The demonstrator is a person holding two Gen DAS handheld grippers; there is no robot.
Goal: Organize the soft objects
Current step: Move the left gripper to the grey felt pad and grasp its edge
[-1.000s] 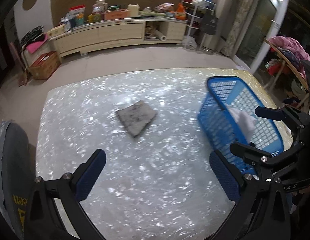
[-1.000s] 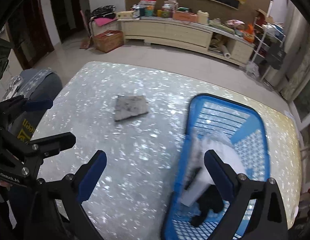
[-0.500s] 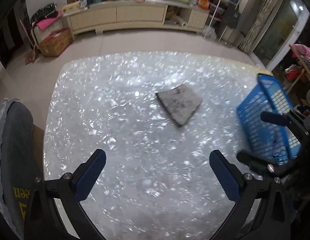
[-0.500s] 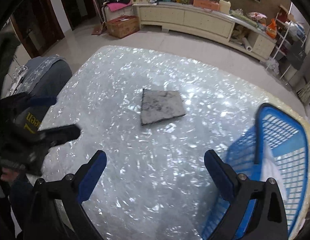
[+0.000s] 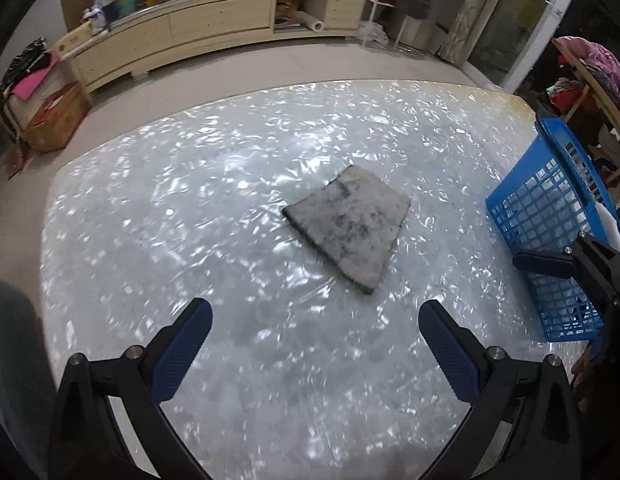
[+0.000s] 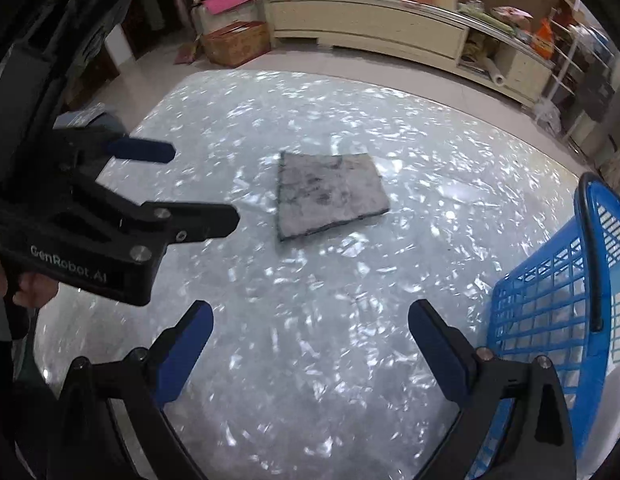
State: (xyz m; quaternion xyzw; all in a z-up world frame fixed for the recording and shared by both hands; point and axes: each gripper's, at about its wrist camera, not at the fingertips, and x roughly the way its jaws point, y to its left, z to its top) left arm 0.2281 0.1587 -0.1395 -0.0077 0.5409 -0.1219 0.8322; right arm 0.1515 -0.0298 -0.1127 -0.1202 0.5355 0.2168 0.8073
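The flat grey square fabric pad (image 5: 348, 226) lies mid-table on the shimmering white pearl-patterned table (image 5: 157, 208), while the left gripper (image 5: 314, 338) and right gripper (image 6: 307, 330), jaws spread and empty, face it (presumably for transfer into the blue plastic lattice basket (image 6: 550, 296) at the right edge).

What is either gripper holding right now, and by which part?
Nothing. The left gripper and right gripper are both open and empty; the folded grey cloth lies untouched on the table.
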